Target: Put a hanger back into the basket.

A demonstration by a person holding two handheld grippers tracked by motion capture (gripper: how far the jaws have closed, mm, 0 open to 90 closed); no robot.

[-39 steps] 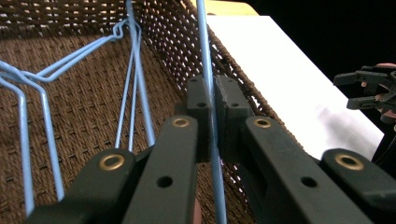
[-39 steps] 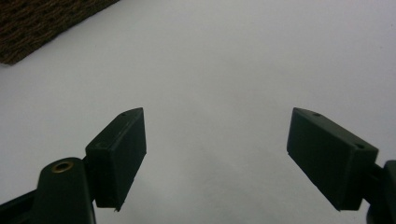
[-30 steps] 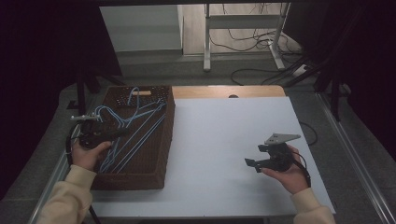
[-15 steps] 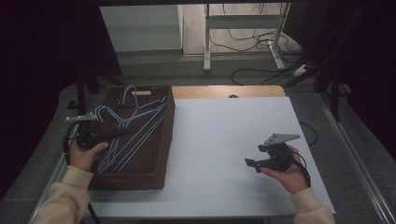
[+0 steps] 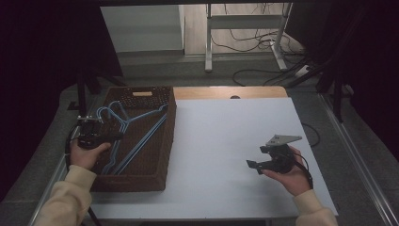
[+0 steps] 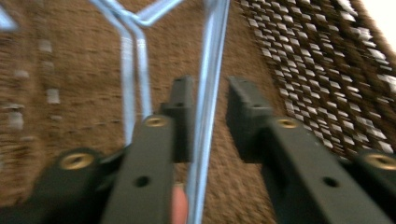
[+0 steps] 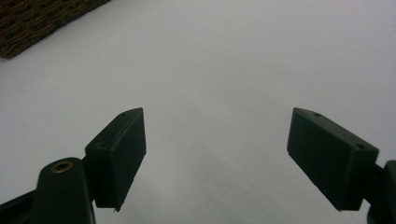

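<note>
- The blue wire hangers are seen lying in the brown woven basket, at 9 o'clock on the white table.
- L gripper: jaws have just been opened a bit; one hanger wire runs between them, not pinched. Looks let go.
- R gripper, at 4 o'clock: jaws spread wide, nothing held.
- Nothing has been laid on the table yet, so most work is prob. left.

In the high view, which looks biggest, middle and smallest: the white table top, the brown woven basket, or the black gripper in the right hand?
1. White table top, largest.
2. Brown woven basket, middle.
3. Black right gripper, smallest.
</note>
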